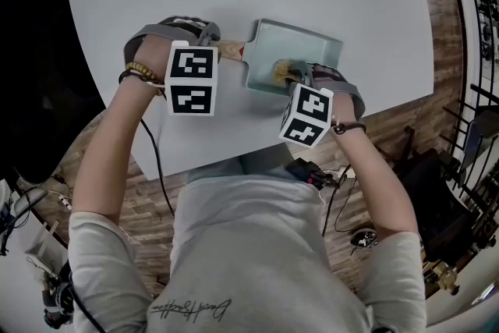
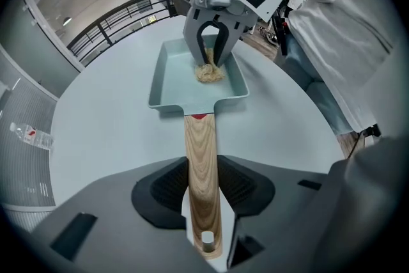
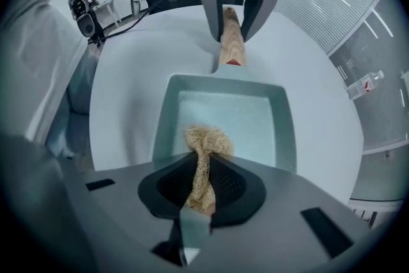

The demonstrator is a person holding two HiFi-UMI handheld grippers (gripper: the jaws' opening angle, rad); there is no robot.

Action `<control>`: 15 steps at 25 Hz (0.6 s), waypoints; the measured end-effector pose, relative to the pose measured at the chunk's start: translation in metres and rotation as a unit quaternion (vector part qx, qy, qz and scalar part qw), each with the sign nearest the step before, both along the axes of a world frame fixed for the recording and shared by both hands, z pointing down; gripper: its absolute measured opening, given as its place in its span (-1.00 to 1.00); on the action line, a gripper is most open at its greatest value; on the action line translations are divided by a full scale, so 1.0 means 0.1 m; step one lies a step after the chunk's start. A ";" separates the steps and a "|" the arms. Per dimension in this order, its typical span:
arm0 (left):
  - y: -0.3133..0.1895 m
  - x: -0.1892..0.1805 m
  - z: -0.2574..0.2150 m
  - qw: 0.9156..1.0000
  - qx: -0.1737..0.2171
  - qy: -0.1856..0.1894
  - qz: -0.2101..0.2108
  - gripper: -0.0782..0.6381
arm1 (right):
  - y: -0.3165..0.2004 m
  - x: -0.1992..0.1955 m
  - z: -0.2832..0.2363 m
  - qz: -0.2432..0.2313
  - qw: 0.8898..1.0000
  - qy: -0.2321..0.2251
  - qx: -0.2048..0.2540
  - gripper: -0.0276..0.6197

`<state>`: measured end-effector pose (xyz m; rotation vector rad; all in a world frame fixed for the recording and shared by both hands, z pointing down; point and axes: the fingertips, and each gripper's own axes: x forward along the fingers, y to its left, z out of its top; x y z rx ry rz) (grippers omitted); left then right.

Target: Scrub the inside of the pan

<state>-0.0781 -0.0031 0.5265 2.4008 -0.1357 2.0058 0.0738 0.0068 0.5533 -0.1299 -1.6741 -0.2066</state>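
The pan [image 1: 306, 47] sits flat on the round white table [image 1: 156, 4], close to the edge nearest the person, with its handle [image 2: 202, 163] pointing toward the person's left. There is just one thing inside it: a tan, fibrous scrubber [image 3: 206, 140], bunched up against the wall on the right gripper's side and pressed onto the pan floor. The rest of the floor is bare.

The left gripper [image 2: 203, 185] has its fingers clamped on the wooden handle, one ribbed pad on each side and the hanging-hole end poking out behind them. The right gripper [image 3: 203, 185] reaches in over the near wall, and its fingers pinch the scrubber's narrow tail while the fluffy head spreads out in front of them.

As for the pan itself, it is a shallow rectangle in pale grey-green with low upright walls and rounded corners. In the right gripper view its floor looks faintly speckled. The handle is light, strongly grained wood, and a small red mark [image 2: 199, 116] shows where it meets the pan body.
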 end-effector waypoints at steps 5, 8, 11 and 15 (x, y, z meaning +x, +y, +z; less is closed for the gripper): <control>0.03 -0.01 -0.02 1.000 -0.003 -0.001 0.002 -0.37 | -0.49 -0.08 0.01 0.036 0.999 -0.001 0.029 -0.70; 0.02 -0.01 -0.02 1.000 -0.002 0.000 0.002 -0.37 | -0.73 -0.12 0.01 0.047 0.998 -0.002 0.040 -0.70; 0.02 0.00 -0.02 1.000 -0.002 0.000 0.000 -0.37 | -0.76 -0.12 0.01 0.045 0.998 0.000 0.036 -0.70; 0.01 0.02 -0.01 1.000 -0.001 -0.002 -0.004 -0.37 | -0.77 -0.10 0.01 0.043 0.998 -0.003 0.036 -0.70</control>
